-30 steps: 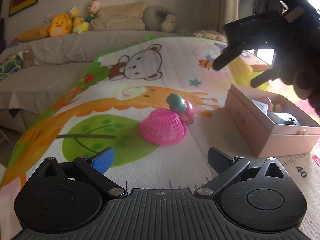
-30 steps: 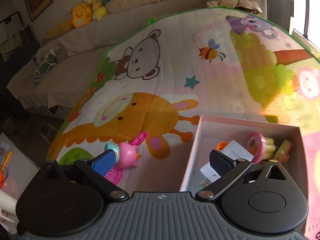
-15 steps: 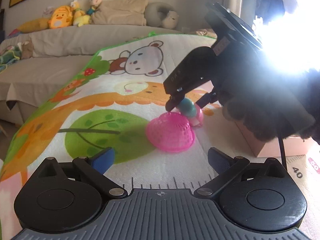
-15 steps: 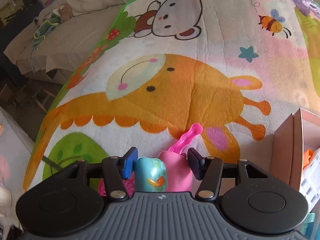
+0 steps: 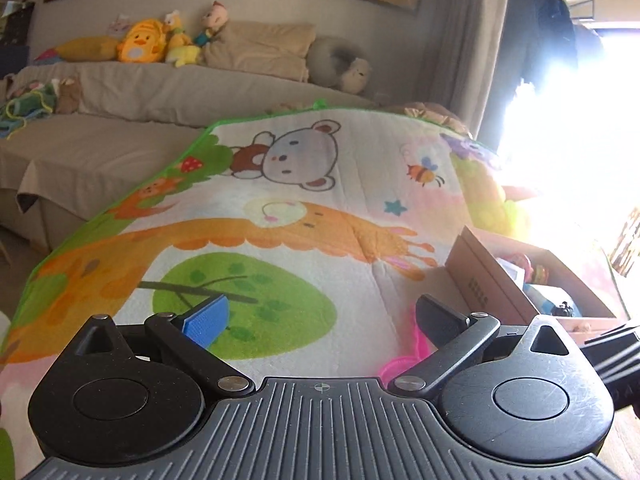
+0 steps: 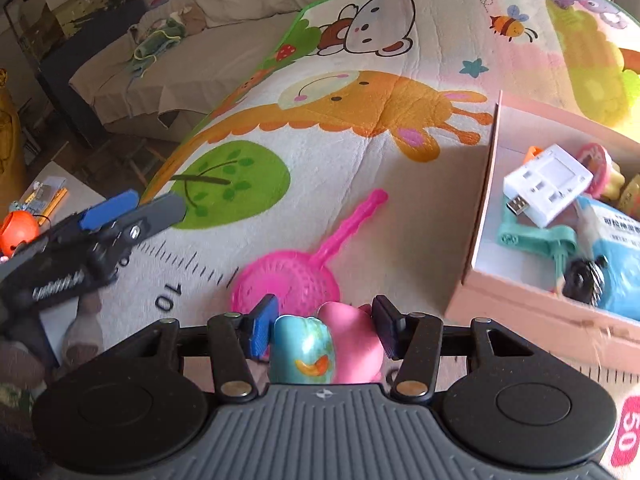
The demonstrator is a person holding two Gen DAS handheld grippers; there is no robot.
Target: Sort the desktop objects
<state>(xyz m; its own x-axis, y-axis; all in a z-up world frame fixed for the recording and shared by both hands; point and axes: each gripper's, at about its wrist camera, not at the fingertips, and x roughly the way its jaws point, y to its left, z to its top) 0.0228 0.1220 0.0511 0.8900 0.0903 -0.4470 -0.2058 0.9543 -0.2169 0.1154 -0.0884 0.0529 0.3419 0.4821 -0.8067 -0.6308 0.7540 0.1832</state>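
Since a second ago our right hand-held gripper [image 6: 324,330] has swung over from the pink box [image 6: 476,216] and come down on the pink and teal toy [image 6: 332,350]. That toy now sits between its pads, which press both sides while the jaws are closing a little further, at a middling width. Just beyond lies the pink strainer [image 6: 286,284], its handle pointing away towards the box on the right. Our left hand-held gripper [image 5: 320,316] hangs wide open and empty above the play mat [image 5: 280,216], farther from the box.
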